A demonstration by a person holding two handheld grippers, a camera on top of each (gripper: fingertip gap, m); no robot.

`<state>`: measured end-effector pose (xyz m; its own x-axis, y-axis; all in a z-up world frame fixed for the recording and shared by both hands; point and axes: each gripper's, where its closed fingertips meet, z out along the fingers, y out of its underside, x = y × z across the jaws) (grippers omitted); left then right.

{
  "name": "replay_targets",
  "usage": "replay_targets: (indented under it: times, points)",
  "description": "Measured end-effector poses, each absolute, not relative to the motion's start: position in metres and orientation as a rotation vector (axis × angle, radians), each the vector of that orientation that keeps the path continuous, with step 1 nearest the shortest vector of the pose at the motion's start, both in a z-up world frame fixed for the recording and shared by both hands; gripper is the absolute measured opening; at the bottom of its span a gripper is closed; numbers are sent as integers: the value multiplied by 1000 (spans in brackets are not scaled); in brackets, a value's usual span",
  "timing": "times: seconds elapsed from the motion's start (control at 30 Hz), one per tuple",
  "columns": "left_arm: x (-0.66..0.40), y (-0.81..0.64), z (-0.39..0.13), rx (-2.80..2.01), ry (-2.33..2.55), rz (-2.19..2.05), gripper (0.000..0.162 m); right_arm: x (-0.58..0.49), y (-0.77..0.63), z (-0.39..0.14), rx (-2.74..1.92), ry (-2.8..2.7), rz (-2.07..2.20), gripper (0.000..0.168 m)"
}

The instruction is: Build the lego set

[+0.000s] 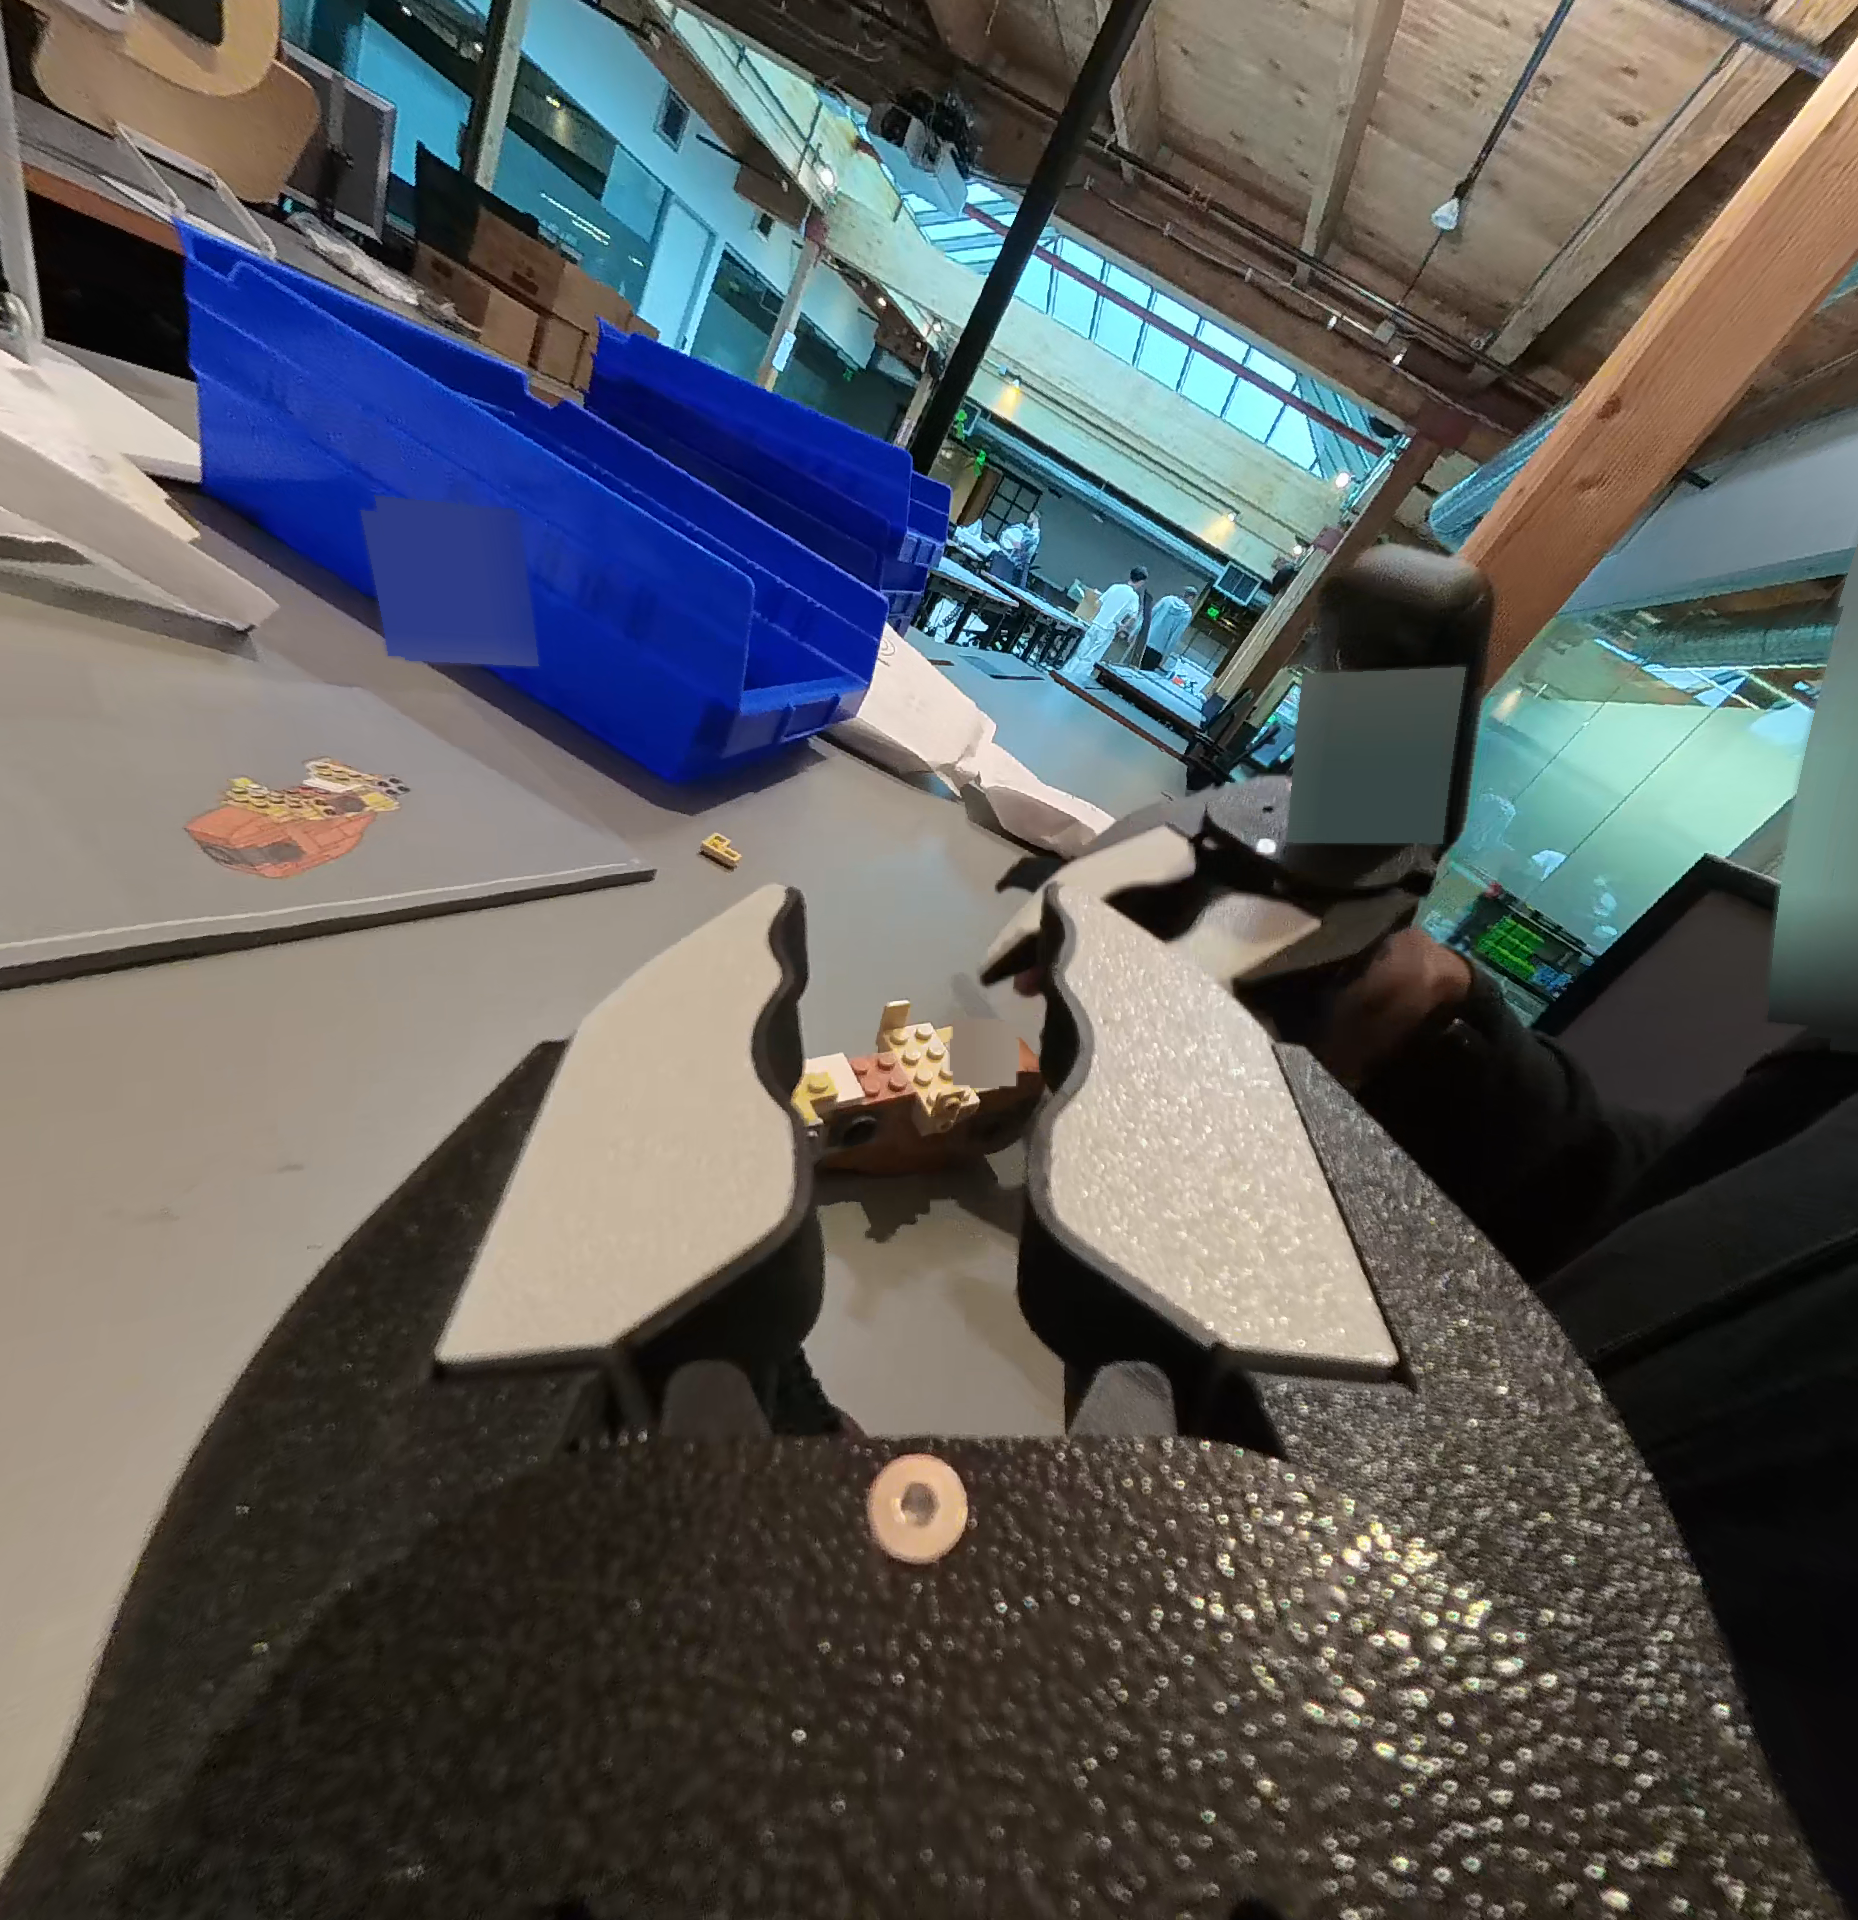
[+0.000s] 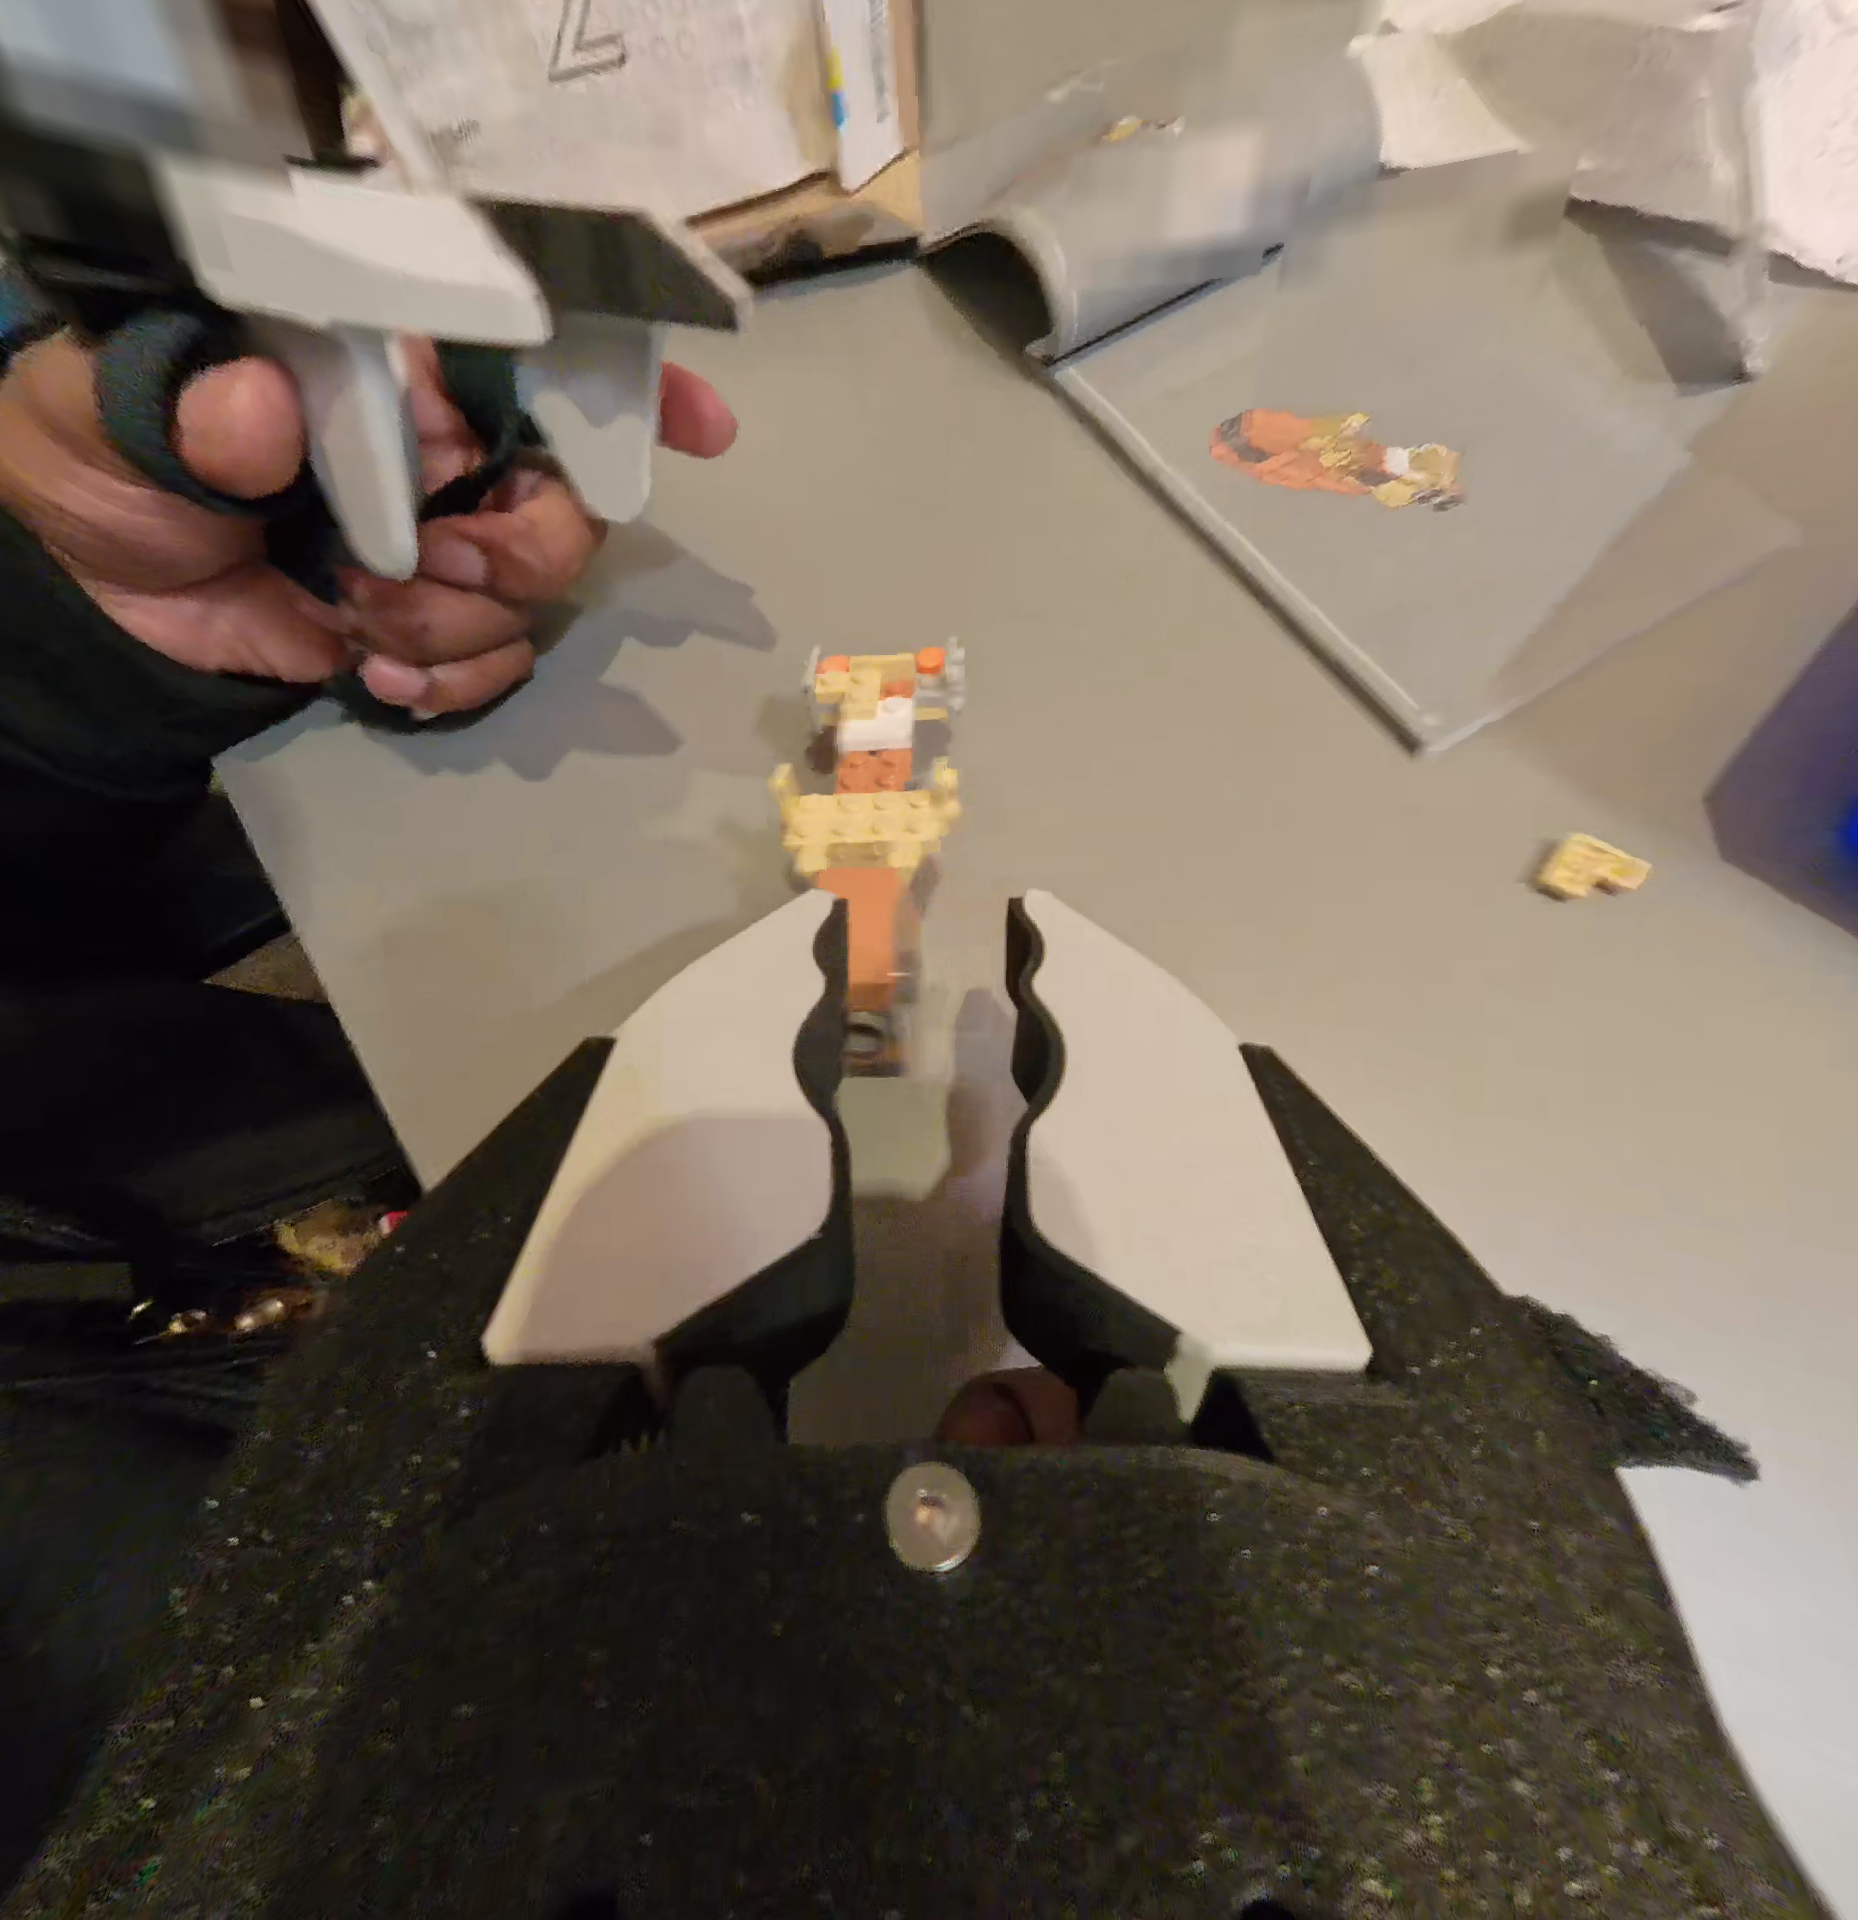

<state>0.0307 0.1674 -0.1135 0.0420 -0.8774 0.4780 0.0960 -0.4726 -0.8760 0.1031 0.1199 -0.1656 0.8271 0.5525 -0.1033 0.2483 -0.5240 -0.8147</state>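
A small lego model [image 2: 871, 800] of orange, tan and white bricks lies on the grey table [image 2: 1216, 1039]. My right gripper [image 2: 923, 914] is open just over it, and the model's orange end shows between its fingers, close to the left one. In the left wrist view the model [image 1: 904, 1091] lies beyond the tips of my open, empty left gripper [image 1: 920, 914]. The right gripper [image 1: 1008, 925] shows behind it, partly hidden. In the right wrist view a hand holds the left gripper [image 2: 499, 530] to the model's upper left, apart from it. A loose tan piece [image 2: 1590, 868] lies to the right.
A grey sheet with a picture of the model [image 1: 291, 821] lies on the table, also seen in the right wrist view [image 2: 1340, 457]. Blue bins [image 1: 551, 540] stand behind it. The loose tan piece [image 1: 719, 852] lies near the sheet's corner. White crumpled paper [image 1: 966, 748] and boxes sit at the back. There is about 11 centimeters between the tips of the two grippers. From my right tips it is roughly 15 centimeters to the loose tan piece [image 2: 1590, 868]; from my left, 20 centimeters.
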Motion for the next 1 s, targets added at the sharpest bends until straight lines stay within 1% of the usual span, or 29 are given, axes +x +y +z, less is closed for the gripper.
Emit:
replay_targets:
  times: [0.1,0.17,0.27,0.43,0.7,0.8,1.0]
  points:
    - [29,167,-112,-1512,821,-1540,41,147,143,-159,-2143,-481,297,26]
    - [30,167,-113,-1513,825,-1539,40,182,166,-171,-2200,-402,139,26]
    - [31,165,-114,-1511,842,-1533,39,206,193,-193,-2263,-332,42,26]
    - [25,166,-108,-1463,805,-1526,37,210,214,-215,-2331,-307,-1,21]
    - [25,166,-108,-1465,803,-1568,32,218,225,-219,-2373,-265,-55,16]
    - [25,166,-108,-1465,803,-1578,31,218,226,-219,-2381,-286,-64,8]
    - [23,165,-107,-1450,797,-1587,30,213,225,-217,-2369,-323,9,8]
